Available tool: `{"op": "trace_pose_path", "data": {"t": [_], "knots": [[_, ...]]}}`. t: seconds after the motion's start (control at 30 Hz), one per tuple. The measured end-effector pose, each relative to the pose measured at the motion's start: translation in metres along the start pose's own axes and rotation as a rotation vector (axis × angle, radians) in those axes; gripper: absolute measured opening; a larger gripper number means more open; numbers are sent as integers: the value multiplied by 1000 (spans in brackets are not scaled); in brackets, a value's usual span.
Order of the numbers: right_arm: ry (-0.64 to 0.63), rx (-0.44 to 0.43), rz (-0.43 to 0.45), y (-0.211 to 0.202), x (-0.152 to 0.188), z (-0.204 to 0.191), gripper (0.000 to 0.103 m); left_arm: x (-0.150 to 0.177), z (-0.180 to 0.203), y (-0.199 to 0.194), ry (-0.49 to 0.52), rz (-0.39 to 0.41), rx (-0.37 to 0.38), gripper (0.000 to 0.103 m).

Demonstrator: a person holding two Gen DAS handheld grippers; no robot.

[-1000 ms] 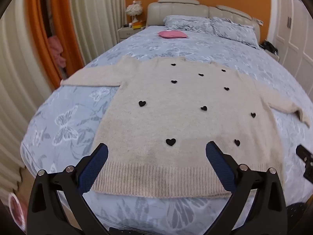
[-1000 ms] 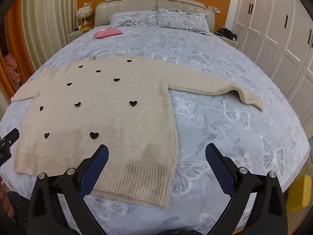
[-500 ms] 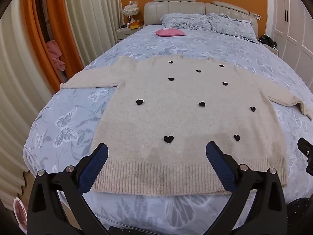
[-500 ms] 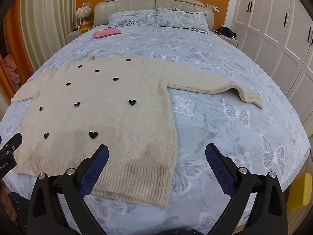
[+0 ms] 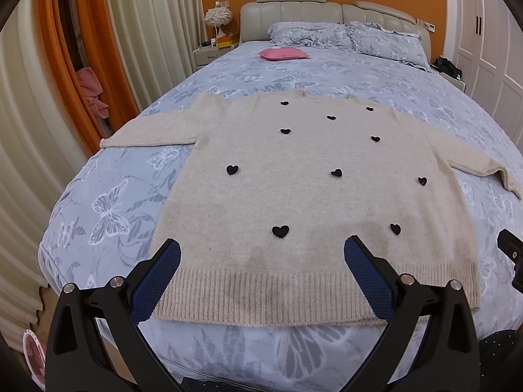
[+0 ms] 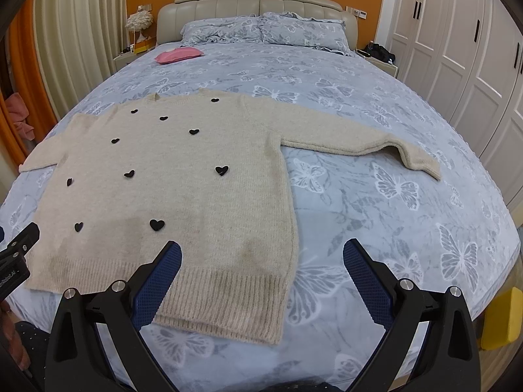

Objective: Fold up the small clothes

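A beige knit sweater (image 5: 310,189) with black hearts lies flat on the bed, both sleeves spread out, hem toward me. It also shows in the right wrist view (image 6: 183,189), with its right sleeve (image 6: 359,143) stretched over the cover. My left gripper (image 5: 261,261) is open and empty, above the hem near the left corner. My right gripper (image 6: 261,261) is open and empty, above the hem's right corner (image 6: 271,326). Neither touches the sweater.
The bed (image 5: 108,196) has a blue butterfly cover, pillows (image 5: 343,34) and a pink cushion (image 5: 282,54) at the headboard. Curtains (image 5: 65,81) stand at the left, white wardrobes (image 6: 457,65) at the right. A yellow object (image 6: 503,320) sits beside the bed.
Both grippers have drawn back and risen slightly, so the sweater sits a little farther off in view. The sweater has not moved. Both jaws stay open.
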State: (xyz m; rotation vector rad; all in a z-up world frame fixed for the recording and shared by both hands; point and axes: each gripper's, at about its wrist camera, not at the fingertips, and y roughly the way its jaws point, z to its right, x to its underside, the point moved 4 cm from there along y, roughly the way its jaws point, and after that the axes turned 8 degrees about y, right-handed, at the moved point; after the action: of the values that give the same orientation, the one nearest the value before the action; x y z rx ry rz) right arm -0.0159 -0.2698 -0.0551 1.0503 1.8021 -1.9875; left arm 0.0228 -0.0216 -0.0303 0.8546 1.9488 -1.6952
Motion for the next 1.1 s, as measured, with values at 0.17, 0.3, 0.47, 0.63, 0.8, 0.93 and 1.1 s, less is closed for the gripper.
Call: {"op": "trace_pose_path", "data": {"t": [0.17, 0.3, 0.47, 0.63, 0.8, 0.93, 1.1], "knots": [[2, 0, 2, 0, 0, 1, 98, 0, 0, 0, -1, -1, 1, 98], [2, 0, 0, 0, 0, 0, 98, 0, 1, 0, 0, -1, 0, 98], [2, -1, 0, 0, 1, 0, 98, 0, 1, 0, -2, -1, -1, 98], [2, -1, 0, 0, 1, 0, 98, 0, 2, 0, -2, -1, -1, 98], [2, -1, 0, 0, 1, 0, 98, 1, 3, 0, -2, -1, -1, 98], [2, -1, 0, 0, 1, 1, 98, 1, 3, 0, -1, -1, -1, 98], [2, -2, 0, 0, 1, 1, 98, 1, 3, 0, -2, -2, -1, 98]]}}
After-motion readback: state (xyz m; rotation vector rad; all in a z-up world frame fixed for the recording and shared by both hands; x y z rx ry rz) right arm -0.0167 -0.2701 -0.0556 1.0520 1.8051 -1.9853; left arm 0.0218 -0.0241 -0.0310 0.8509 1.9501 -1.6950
